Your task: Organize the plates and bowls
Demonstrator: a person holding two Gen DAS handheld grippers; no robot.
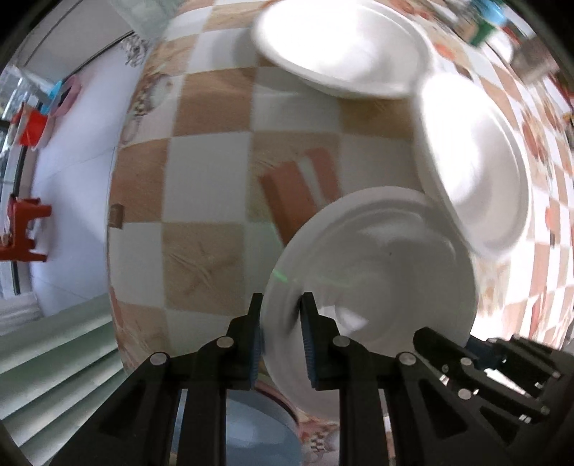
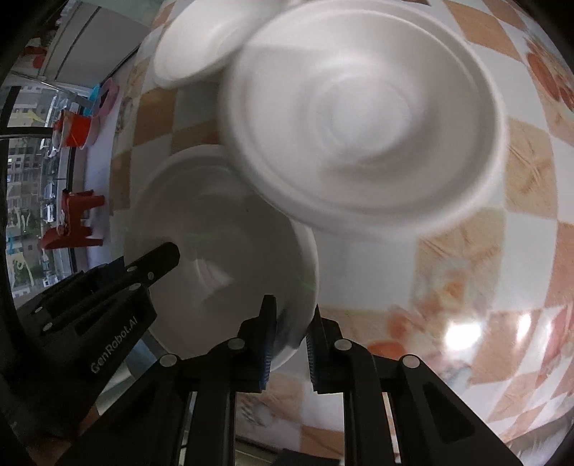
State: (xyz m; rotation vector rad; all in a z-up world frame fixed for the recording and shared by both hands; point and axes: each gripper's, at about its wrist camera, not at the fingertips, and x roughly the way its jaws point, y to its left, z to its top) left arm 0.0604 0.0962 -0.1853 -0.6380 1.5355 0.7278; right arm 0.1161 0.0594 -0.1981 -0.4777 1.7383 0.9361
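Observation:
A white plate (image 1: 376,269) hangs tilted over the checked tablecloth (image 1: 208,172). My left gripper (image 1: 280,308) is shut on its left rim, pads pressing both faces. In the right wrist view the same plate (image 2: 222,233) has my right gripper (image 2: 292,319) shut on its opposite rim, and a left finger (image 2: 161,258) shows at its far side. A second white dish (image 1: 344,46) lies at the top of the left view and a third (image 1: 477,168) to the right. The right view shows a large white dish (image 2: 358,125) beyond the held plate and another (image 2: 201,43) at top left.
A pale blue dish (image 1: 251,430) sits below the left gripper's fingers. Left of the table's edge is white floor with a red stool (image 1: 21,229) and a red bucket (image 1: 32,129). Blurred clutter (image 1: 502,28) lies at the table's far right.

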